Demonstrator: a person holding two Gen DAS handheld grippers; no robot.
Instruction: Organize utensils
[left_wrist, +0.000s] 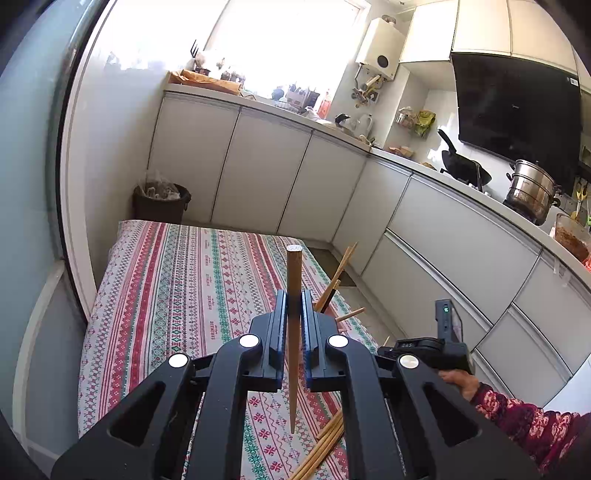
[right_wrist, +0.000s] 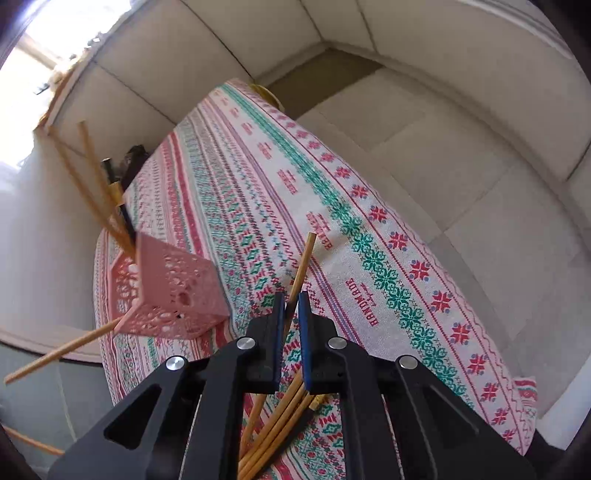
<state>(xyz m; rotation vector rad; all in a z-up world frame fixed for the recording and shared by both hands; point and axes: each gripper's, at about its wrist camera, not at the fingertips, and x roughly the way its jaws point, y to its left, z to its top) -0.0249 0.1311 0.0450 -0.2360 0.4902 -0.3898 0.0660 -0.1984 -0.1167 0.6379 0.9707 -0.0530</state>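
My left gripper (left_wrist: 294, 301) is shut on a dark brown chopstick (left_wrist: 294, 273), which stands almost upright above the patterned tablecloth (left_wrist: 177, 288). My right gripper (right_wrist: 291, 301) is shut on a pale wooden chopstick (right_wrist: 304, 262) that slants up past its tips. A pink perforated holder (right_wrist: 173, 291) sits to its left with several chopsticks (right_wrist: 92, 173) fanning out of it. The holder's chopsticks (left_wrist: 338, 275) also show behind my left gripper's right finger. Loose chopsticks (right_wrist: 277, 428) lie on the cloth under the right gripper, and the same loose chopsticks (left_wrist: 321, 446) appear low in the left wrist view.
A hand (left_wrist: 460, 382) in a patterned sleeve grips the other tool's handle at the right. A dark bin (left_wrist: 160, 203) stands beyond the table's far end. White cabinets (left_wrist: 258, 166) and a counter with a steel pot (left_wrist: 532, 192) run along the right. Tiled floor (right_wrist: 461, 155) lies beside the table.
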